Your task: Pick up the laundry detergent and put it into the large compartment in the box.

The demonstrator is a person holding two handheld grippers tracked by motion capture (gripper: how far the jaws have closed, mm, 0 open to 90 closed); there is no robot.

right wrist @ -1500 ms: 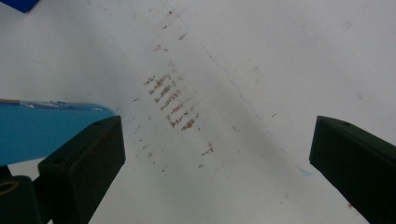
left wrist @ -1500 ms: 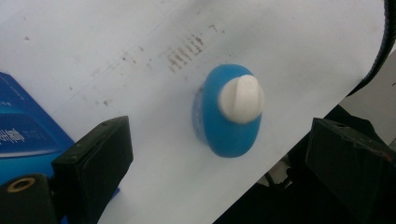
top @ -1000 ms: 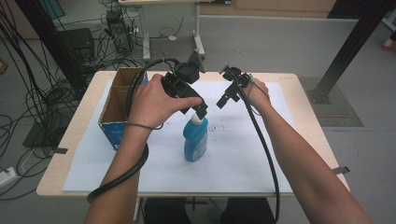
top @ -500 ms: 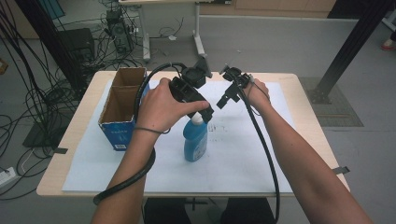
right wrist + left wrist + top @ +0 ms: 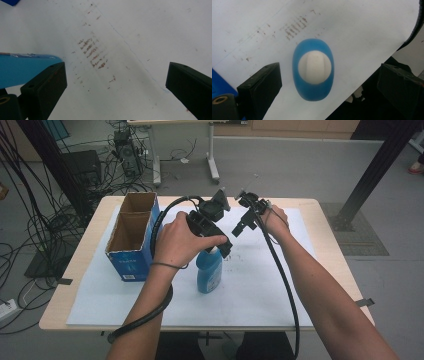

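- My left gripper hangs right over the bottle, mid-frame in the high view, pointing straight down at it.
- In the left gripper view I'm looking down the bottle's top: blue oval body, white cap dead centre of the frame.
- My jaws there are wide apart, one at lower left, one at lower right, the bottle between them and touching neither.
- The bottle stands upright on the white sheet, just right of the box, a small gap between the two.
- The box is open-topped, blue on its front, brown card inside, with two compartments, at left of centre in the high view.
- My right gripper is up and to the right of the bottle, held over the sheet in the upper middle of the frame.
- The right gripper view shows its jaws spread wide too, nothing between them but stained paper.
- At the left edge of that view, a blue slab of the bottle pokes in beside my left-hand jaw; whether it touches, I can't tell.
- Cables trail from both grippers down along my forearms to the bottom of the high view.
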